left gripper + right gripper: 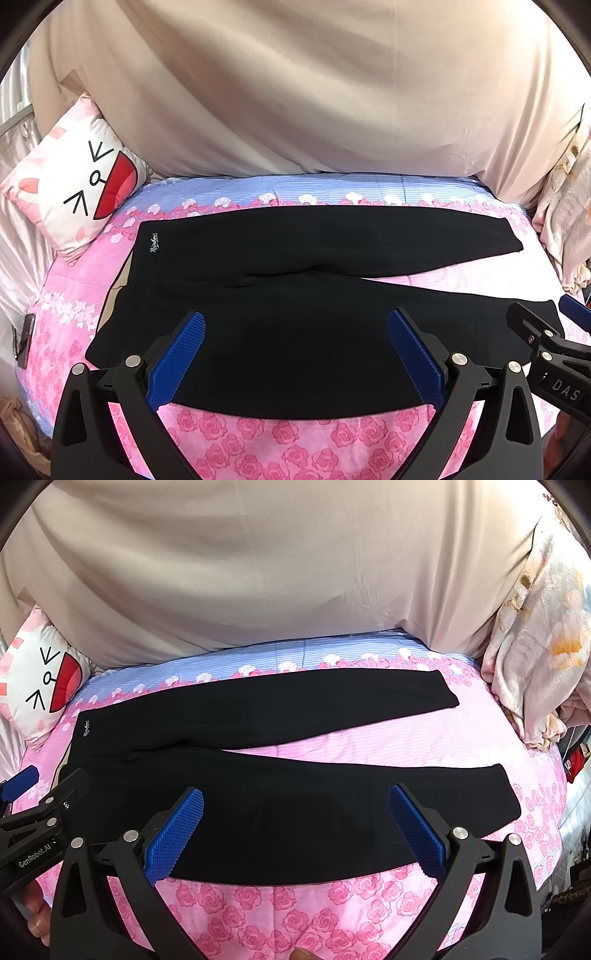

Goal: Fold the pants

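Note:
Black pants [295,332] lie flat on a pink rose-print bedsheet [288,446], waistband to the left, both legs stretched right and spread in a V. My left gripper [295,332] hovers open above the near leg close to the waist, blue pads wide apart, nothing between them. My right gripper [295,812] is also open, above the middle of the near leg of the pants [295,834]. The right gripper [546,332] shows at the right edge of the left wrist view. In the right wrist view the left gripper [40,805] shows at the left edge.
A white cartoon-face pillow [74,184] leans at the back left. A beige cloth [295,92] covers the wall behind the bed. A bundled floral blanket [535,646] sits at the right end. A hand [37,915] holds the left gripper.

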A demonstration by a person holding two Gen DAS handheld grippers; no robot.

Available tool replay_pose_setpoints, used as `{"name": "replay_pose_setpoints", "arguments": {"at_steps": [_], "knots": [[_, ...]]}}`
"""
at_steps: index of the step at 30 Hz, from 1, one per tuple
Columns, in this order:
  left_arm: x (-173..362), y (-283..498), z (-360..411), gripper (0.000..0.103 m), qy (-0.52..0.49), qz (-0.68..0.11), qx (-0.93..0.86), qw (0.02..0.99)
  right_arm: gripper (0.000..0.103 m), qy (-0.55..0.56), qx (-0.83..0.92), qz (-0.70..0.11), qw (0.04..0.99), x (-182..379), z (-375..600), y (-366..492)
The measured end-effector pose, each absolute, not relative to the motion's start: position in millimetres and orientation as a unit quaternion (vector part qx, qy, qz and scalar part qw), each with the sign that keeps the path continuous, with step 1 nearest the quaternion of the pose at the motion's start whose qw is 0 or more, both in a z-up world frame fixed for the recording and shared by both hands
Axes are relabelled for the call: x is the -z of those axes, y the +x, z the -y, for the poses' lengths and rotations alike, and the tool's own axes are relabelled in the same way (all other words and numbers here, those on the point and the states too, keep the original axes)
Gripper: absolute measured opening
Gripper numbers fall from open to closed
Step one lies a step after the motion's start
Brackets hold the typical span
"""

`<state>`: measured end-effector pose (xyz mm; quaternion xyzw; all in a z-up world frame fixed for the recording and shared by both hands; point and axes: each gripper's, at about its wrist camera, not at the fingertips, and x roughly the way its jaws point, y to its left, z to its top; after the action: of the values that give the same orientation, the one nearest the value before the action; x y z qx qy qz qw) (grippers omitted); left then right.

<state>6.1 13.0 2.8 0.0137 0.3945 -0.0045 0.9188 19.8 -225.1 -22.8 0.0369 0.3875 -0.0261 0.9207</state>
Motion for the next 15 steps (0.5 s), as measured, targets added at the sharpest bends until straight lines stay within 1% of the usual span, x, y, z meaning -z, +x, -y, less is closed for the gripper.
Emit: {"name": "replay_pose_setpoints", "arguments": {"at_steps": [9, 15], "knots": [[1, 20, -22, 0.098, 0.019, -0.396, 0.004, 0.918, 0.098, 0.046, 0.035, -0.395, 0.917, 29, 229, 34], [6, 53, -37, 0.098, 0.020, -0.396, 0.015, 0.918, 0.098, 0.045, 0.051, -0.389, 0.919, 30, 250, 62]]}}
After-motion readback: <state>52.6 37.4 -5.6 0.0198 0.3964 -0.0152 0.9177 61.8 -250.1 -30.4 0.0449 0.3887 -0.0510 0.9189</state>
